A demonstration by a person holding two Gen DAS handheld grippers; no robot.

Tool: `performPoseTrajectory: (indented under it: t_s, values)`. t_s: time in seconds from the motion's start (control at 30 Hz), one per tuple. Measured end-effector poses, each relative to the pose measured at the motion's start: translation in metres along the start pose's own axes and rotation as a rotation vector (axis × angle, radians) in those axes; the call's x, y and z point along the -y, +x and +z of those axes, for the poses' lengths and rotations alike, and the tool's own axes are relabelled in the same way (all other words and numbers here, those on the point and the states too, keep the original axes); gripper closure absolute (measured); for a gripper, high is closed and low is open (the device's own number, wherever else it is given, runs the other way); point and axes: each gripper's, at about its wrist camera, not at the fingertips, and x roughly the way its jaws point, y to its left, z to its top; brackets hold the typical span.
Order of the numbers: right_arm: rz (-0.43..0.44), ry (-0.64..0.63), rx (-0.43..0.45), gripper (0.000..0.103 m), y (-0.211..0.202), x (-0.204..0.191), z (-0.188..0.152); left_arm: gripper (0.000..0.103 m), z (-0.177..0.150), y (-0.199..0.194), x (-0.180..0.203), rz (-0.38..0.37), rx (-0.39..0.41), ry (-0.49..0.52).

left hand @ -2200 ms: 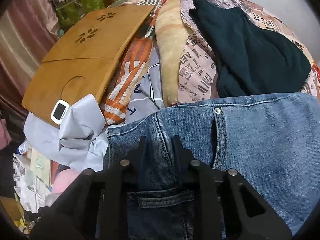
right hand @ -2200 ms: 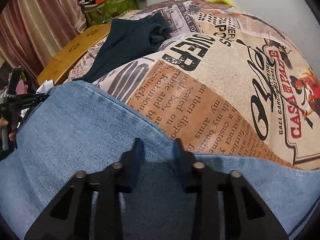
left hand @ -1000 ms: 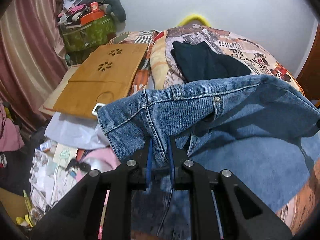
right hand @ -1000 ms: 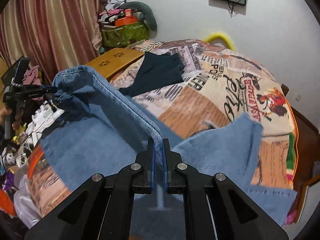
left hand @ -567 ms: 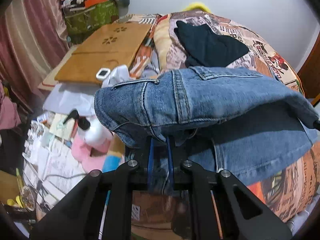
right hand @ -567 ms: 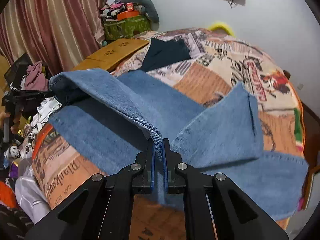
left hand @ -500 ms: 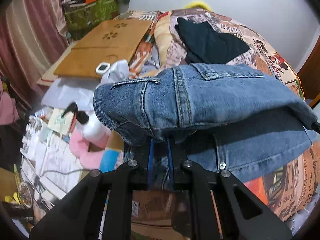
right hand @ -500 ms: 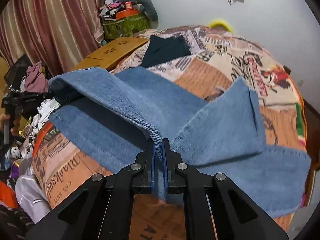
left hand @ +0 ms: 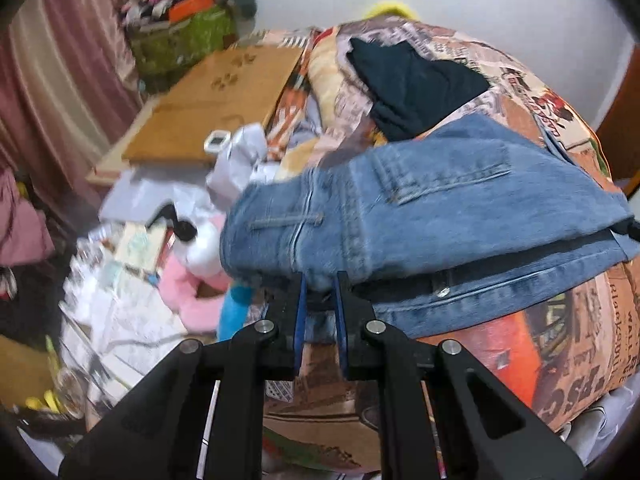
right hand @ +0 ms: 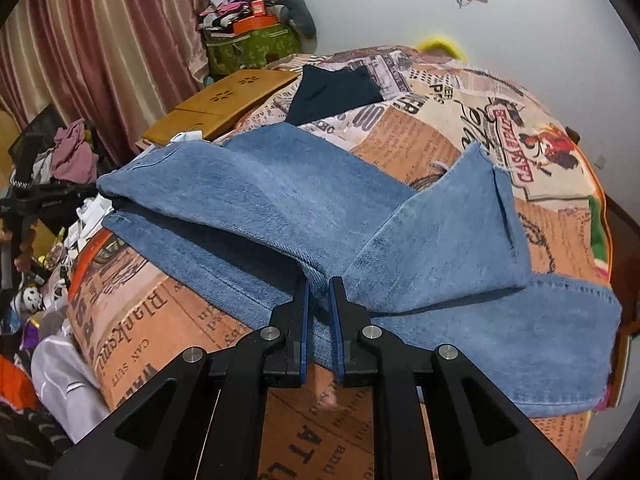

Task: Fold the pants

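Blue jeans (left hand: 432,200) lie folded lengthwise on the printed bedspread (right hand: 460,128), back pocket up in the left wrist view. My left gripper (left hand: 319,286) is shut on the jeans' waistband corner at the bed's near edge. My right gripper (right hand: 318,290) is shut on the folded edge of the upper leg (right hand: 280,200). The upper leg's hem end (right hand: 448,240) is flipped back over the lower leg (right hand: 520,340). The left gripper also shows far left in the right wrist view (right hand: 24,200).
A dark garment (left hand: 412,88) lies on the bed behind the jeans. A wooden lap desk (left hand: 212,108) leans at the bed's far left. Clutter covers the floor (left hand: 132,272) left of the bed. Curtains (right hand: 100,48) hang at left.
Both grippers closed on the jeans, lifted one half and carried it over toward me. The jeans now lie doubled, back pocket up, and both grippers have come lower at the near edge.
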Motion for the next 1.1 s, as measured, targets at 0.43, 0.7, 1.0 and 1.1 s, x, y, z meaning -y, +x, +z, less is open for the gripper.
performPoseTrajectory:
  t_s: [0.43, 0.7, 1.0, 1.1]
  values:
    - [-0.051, 0.124, 0.112, 0.088, -0.03, 0.054, 0.045, 0.05, 0.08, -0.011, 0.041, -0.067, 0.085, 0.019]
    - [-0.126, 0.171, 0.106, 0.056, -0.004, 0.106, 0.083, 0.024, 0.142, 0.018, 0.068, -0.058, 0.095, 0.028]
    - [-0.113, 0.212, 0.015, 0.056, 0.08, 0.162, 0.114, 0.011, 0.182, 0.086, 0.093, -0.076, -0.014, 0.033]
    - [-0.115, 0.239, -0.025, 0.056, 0.114, 0.181, 0.12, 0.011, 0.187, 0.11, 0.095, -0.07, -0.057, 0.033]
